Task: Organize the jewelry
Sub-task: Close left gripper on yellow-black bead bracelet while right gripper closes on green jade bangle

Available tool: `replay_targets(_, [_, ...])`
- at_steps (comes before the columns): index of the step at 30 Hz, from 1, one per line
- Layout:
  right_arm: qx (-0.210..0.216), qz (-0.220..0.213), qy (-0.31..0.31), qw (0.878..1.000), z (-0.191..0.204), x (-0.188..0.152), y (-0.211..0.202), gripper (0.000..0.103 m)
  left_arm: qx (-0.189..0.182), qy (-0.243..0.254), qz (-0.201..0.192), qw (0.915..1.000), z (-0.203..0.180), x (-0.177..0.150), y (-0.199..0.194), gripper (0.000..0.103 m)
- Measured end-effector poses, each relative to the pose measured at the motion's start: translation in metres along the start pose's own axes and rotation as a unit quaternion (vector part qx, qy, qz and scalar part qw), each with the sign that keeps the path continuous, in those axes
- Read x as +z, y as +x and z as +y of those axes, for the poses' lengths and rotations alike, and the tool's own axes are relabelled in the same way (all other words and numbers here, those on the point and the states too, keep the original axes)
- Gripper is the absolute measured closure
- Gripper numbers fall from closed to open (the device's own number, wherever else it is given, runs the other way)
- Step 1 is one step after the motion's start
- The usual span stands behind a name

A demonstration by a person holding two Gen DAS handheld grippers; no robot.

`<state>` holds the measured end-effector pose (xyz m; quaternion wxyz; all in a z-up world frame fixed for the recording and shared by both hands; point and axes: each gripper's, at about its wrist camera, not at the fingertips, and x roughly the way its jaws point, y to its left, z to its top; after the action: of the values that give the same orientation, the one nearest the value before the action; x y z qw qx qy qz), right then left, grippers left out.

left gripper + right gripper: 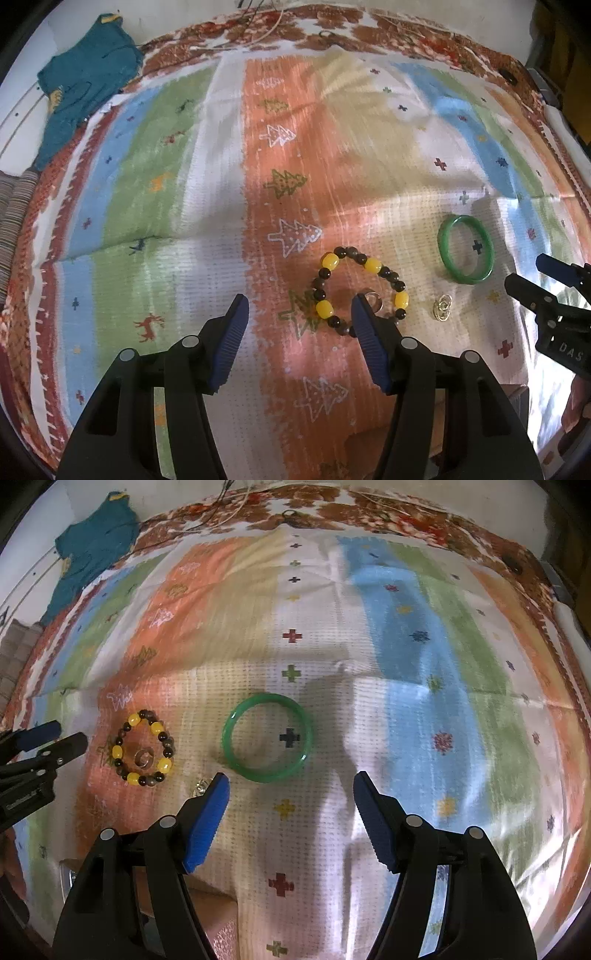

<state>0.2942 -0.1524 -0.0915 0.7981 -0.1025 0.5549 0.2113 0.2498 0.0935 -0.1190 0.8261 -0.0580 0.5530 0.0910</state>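
Observation:
A bracelet of dark and yellow beads (330, 261) lies on the striped cloth (177, 258), with a silver ring (375, 297) inside its loop. My left gripper (300, 306) hovers open just left of it, and its right finger covers the bracelet's lower edge. A green bangle (271, 698) lies flat, just beyond my open right gripper (291, 778), nothing between the pads. Small linked gold rings (442, 307) rest between bracelet and bangle. The bangle (445, 243) and the right gripper (532, 273) also show at the right of the left wrist view. The left gripper (59, 738) and the bracelet (164, 764) show in the right wrist view.
A teal knitted cloth (88, 74) lies at the far left corner, beyond the striped cloth's brown patterned border (332, 502). A tan box-like edge (210, 904) shows under my right gripper. The far and right stretches of cloth (406, 627) carry no objects.

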Motion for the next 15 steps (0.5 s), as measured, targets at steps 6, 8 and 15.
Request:
replay_targets(6, [0.000,0.006,0.008,1.000,-0.001,0.007,0.010,0.034,0.004,0.010,0.007,0.9999,-0.003,0.003,0.012,0.045])
replay_targets(8, [-0.001,0.009,0.013,1.000,-0.003,0.009,0.014,0.034,0.005,0.011,0.011,0.9999,-0.003,0.004,0.017,0.045])
replay_targets(15, [-0.013,0.023,0.019,0.999,-0.007,0.014,0.034,0.034,0.009,0.022,0.020,0.9995,-0.006,0.008,0.032,0.045])
